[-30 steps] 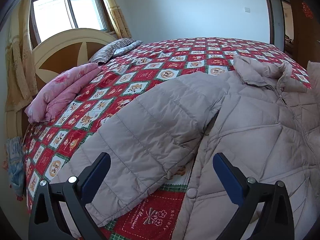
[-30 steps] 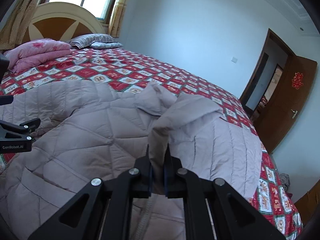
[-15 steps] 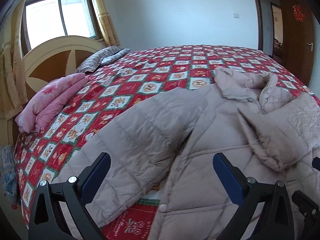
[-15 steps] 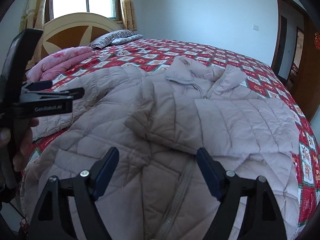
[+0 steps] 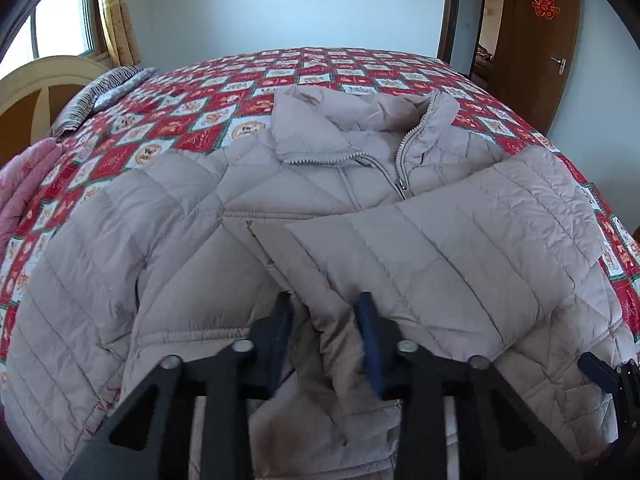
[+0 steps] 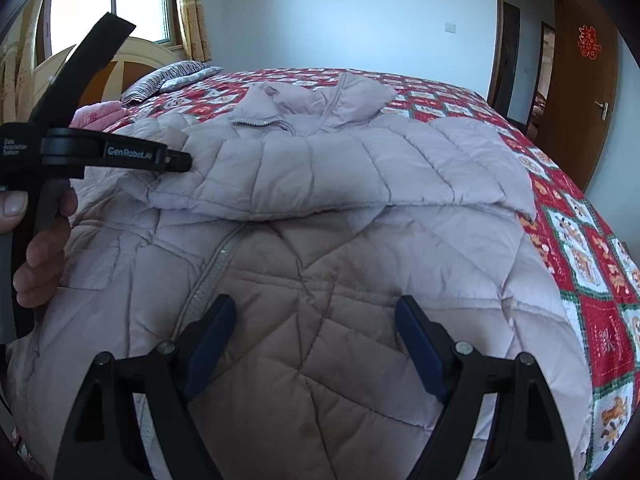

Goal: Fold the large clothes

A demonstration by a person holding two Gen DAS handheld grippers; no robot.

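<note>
**Q:** On the bed (image 5: pixel 360 68): jacket (image 5: pixel 180 240) spread front-up, sleeve (image 5: pixel 460 248) folded across the chest. Grippers?

**A:** Left gripper (image 5: pixel 325 326): just been closing, pinched on the cuff end of the sleeve. Right gripper (image 6: pixel 316 332): just been opening, fingers wide apart above the jacket front, nothing gripped.

**Q:** Risks?

**A:** Could have dragged the sleeve off the chest if pulled sideways. Slippery padding, so likely to slide from a shallow pinch. Containers: none seen.

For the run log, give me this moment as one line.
left tongs: just closing, pinching sleeve | right tongs: just opening, empty, over jacket | jacket: on bed, sleeve folded across front
</note>
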